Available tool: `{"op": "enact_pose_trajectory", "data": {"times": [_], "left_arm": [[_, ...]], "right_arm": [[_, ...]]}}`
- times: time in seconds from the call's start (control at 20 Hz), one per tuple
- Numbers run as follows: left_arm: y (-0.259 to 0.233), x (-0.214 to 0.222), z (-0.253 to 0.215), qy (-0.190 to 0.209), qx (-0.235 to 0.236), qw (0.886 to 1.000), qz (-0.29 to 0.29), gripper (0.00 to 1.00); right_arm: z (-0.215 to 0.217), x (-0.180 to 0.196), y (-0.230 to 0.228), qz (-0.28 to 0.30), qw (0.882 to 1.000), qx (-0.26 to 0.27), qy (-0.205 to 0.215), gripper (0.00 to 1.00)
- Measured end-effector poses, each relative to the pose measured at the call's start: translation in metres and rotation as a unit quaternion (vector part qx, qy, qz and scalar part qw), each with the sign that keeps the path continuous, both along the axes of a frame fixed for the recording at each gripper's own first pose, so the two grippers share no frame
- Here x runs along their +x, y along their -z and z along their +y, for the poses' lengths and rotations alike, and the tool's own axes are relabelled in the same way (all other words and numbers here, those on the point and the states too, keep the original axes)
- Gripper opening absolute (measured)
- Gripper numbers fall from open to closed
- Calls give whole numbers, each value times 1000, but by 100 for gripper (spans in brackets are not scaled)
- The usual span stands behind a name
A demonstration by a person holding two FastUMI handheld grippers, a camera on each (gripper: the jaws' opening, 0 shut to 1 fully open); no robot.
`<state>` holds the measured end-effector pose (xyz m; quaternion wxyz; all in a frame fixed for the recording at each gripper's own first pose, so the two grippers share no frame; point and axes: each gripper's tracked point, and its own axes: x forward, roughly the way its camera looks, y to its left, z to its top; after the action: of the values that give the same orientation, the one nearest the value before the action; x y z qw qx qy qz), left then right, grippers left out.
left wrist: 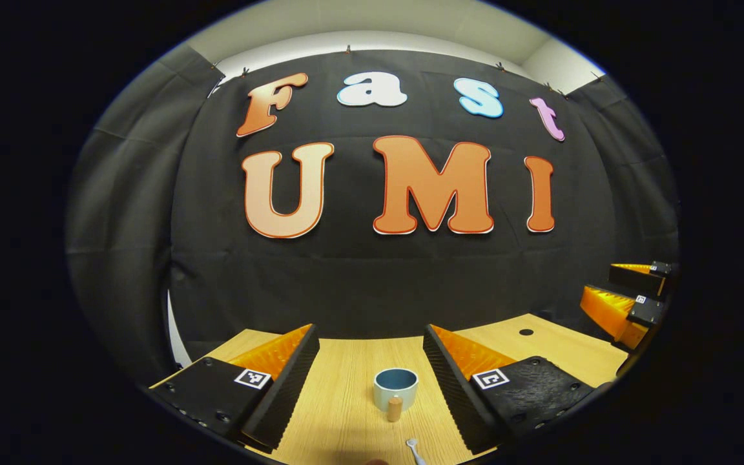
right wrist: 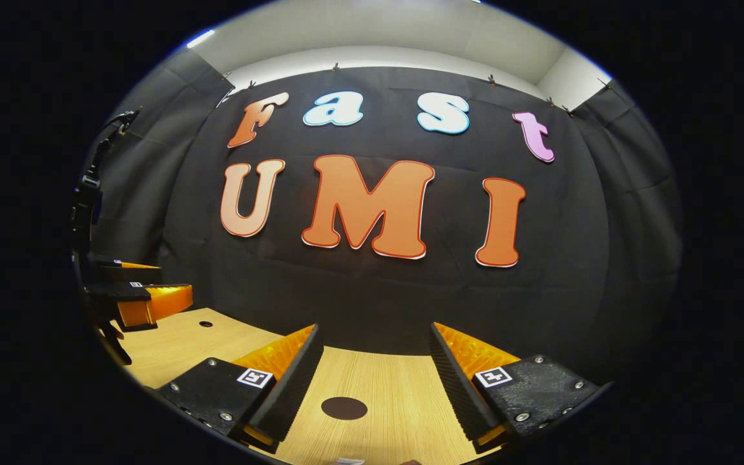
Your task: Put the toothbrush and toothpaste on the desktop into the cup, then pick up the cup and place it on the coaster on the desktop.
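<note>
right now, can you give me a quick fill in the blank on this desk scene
1. The light blue cup with a wooden handle stands ___ on the wooden desktop.
2. The left gripper has its jaws ___.
3. The dark round coaster lies between the ___ gripper's fingers.

Missing: upright; open; right

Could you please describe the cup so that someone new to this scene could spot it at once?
On the wooden desktop, look between the left gripper's open fingers. The cup stands upright there, pale outside, blue inside, with a wooden handle; the toothbrush lies flat nearer the camera.
</note>
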<state>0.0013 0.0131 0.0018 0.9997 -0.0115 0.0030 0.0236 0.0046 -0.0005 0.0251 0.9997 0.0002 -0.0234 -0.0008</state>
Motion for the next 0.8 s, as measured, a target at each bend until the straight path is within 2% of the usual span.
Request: {"op": "enact_pose_trajectory", "data": {"times": [0.25,0.5,0.8], "left_arm": [[4,1,-4,5,-22,1000,4,97],[7,1,-3,-2,-19,1000,11,97],[41,3,-17,16,-29,997,76,97]], "right_arm": [[0,-3,4,9,1000,15,-7,98],[0,-3,12,26,999,24,-10,98],[6,-5,52,103,994,30,-28,98]]}}
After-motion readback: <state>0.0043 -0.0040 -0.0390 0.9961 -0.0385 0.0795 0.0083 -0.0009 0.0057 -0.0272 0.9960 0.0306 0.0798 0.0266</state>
